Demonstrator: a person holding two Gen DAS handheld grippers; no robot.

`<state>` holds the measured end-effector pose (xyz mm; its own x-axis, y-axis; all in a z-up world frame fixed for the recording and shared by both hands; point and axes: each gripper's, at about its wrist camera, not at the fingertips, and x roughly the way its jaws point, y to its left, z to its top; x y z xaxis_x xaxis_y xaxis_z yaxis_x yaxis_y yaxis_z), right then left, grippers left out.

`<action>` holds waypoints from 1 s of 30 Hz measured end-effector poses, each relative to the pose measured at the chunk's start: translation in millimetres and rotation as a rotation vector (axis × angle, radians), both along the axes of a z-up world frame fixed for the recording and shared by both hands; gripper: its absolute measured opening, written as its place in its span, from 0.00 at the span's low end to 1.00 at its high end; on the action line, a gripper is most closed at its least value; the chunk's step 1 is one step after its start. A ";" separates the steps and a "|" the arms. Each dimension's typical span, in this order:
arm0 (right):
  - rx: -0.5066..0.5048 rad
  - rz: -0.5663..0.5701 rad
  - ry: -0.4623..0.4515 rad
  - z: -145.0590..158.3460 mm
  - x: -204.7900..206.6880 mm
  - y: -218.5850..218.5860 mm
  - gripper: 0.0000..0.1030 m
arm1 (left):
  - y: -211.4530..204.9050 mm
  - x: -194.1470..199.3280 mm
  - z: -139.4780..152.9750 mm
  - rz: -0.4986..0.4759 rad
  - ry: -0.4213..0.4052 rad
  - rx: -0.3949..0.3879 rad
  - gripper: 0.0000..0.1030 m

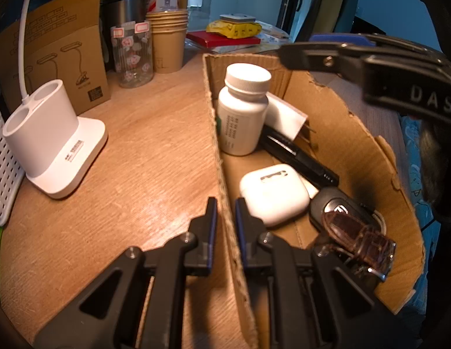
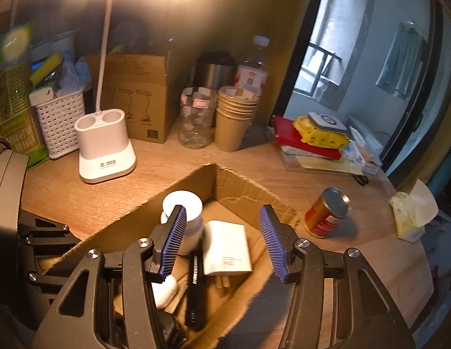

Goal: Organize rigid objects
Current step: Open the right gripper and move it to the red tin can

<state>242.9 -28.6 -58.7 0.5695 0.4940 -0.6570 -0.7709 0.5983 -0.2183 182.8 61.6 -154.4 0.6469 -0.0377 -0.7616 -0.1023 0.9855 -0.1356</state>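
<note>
1. Two grippers are at the cardboard box [image 1: 368, 157], which serves as the landmark here.
2. Left gripper [image 1: 226, 203]: clenched on the box's left wall, one pad on each side of the cardboard edge.
3. Right gripper [image 2: 222, 226]: released, jaws apart over the box's open top, nothing between the pads.
4. Inside the box, at the far end: a white pill bottle [image 1: 243, 110], upright, against the left wall.
5. Just beside the bottle: a white charger [image 2: 226, 248], lying flat.
6. Mid-box: a black pen-like tool [image 1: 298, 157], lying diagonally, partly under the charger.
7. Nearer the left gripper: a white earbud case [image 1: 273, 195], flat on the box floor.
8. Beside the case, at the box's near end: a car key [image 1: 337, 208], with a brown strap [image 1: 359, 241] lying across it.
9. Outside the box, to its right on the desk [image 1: 143, 180]: a red can [image 2: 327, 213], upright, apart from the box wall.
10. Left of the box: a white lamp base [image 1: 55, 136], well apart.
</note>
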 end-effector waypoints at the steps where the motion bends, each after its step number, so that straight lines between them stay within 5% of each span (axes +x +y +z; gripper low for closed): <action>1: 0.004 -0.008 -0.004 1.6 1.5 -3.6 0.54 | 0.1 0.0 -0.1 0.000 0.000 0.000 0.13; 20: 0.153 -0.184 0.080 2.0 41.0 -75.5 0.54 | 0.2 0.0 -0.1 0.000 0.000 0.000 0.13; 24: 0.186 -0.217 0.115 0.7 54.5 -86.5 0.62 | 0.1 0.0 0.0 0.000 0.000 -0.001 0.13; 30: 0.161 -0.282 0.064 -4.0 72.3 -92.1 0.62 | -0.3 -0.2 -0.4 0.000 0.000 -0.002 0.14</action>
